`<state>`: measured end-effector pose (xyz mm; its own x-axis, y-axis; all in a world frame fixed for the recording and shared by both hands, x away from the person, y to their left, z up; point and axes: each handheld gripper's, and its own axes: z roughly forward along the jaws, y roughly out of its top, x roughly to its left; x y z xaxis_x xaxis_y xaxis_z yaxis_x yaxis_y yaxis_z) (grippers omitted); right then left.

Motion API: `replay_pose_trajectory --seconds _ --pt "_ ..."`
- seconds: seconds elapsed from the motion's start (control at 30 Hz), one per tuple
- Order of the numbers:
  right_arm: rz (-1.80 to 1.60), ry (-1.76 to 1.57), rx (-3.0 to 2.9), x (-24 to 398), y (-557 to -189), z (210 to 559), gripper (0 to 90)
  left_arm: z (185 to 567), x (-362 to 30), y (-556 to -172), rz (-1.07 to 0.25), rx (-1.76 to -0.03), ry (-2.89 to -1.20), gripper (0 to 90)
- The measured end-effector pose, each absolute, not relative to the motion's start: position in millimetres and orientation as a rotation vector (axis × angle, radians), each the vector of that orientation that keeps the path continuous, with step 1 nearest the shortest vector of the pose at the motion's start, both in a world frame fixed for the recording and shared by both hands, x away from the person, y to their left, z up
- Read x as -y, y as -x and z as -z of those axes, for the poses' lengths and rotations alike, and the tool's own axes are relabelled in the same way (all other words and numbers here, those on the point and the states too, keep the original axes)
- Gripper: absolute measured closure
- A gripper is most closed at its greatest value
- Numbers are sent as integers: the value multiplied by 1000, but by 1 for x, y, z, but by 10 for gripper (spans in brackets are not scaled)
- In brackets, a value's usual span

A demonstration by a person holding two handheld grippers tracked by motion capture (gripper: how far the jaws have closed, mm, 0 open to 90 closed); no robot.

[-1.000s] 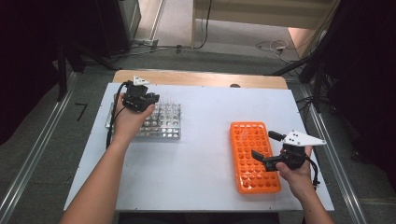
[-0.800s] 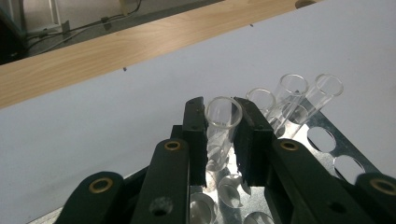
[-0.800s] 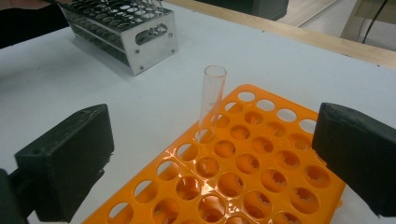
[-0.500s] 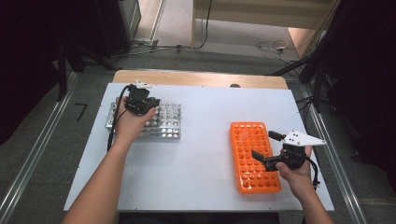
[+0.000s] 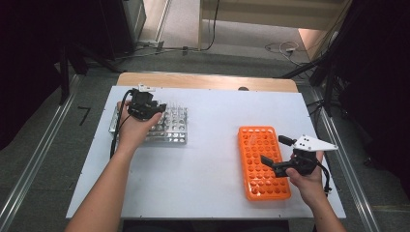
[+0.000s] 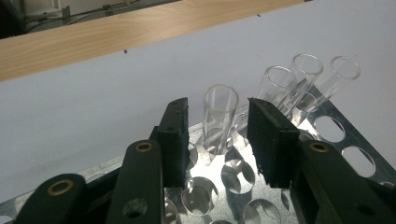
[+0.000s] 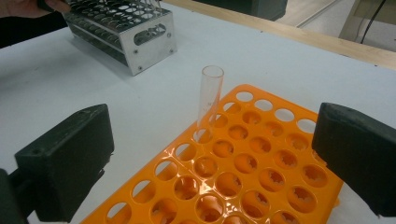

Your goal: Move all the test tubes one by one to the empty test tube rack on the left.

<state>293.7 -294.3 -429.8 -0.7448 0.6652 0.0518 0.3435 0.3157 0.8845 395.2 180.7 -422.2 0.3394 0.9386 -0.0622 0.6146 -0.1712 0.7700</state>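
Observation:
My left gripper [image 5: 145, 107] [image 6: 217, 112] hovers over the metal tube rack [image 5: 174, 128] [image 6: 336, 135] at the table's left. Its jaws have just been opening. A clear glass tube [image 6: 219, 116] stands in a rack hole between them, with a gap on each side of it. Three more tubes [image 6: 303, 79] stand in the rack behind it. My right gripper [image 5: 272, 150] [image 7: 212, 158] is wide open above the orange tube rack [image 5: 263, 164] [image 7: 243, 172]. One clear tube [image 7: 210, 98] stands upright near that rack's far edge, well clear of the pads.
The white table [image 5: 212, 145] ends in a wooden strip [image 5: 203, 81] at the far side. The metal rack [image 7: 135, 37] sits across the table from the orange one, with bare tabletop between them. Cables [image 5: 116, 135] trail from both grippers.

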Motion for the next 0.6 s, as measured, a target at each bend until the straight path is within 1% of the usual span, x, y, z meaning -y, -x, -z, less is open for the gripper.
replay_pose_trajectory --seconds 0.2,0.37,0.5,0.6 --pt "-1399 -904 -2265 294 -294 430 0 416 -183 -388 -590 -1369 -1834 476" --pt "-1397 -905 -2266 294 -295 430 0 413 -185 -378 -578 -1348 -1803 387" --pt "-1392 -905 -2268 293 -295 431 0 412 -187 -368 -567 -1346 -1779 287" --pt "-1387 -903 -2269 293 -295 431 0 411 -187 -359 -557 -1326 -1756 245"
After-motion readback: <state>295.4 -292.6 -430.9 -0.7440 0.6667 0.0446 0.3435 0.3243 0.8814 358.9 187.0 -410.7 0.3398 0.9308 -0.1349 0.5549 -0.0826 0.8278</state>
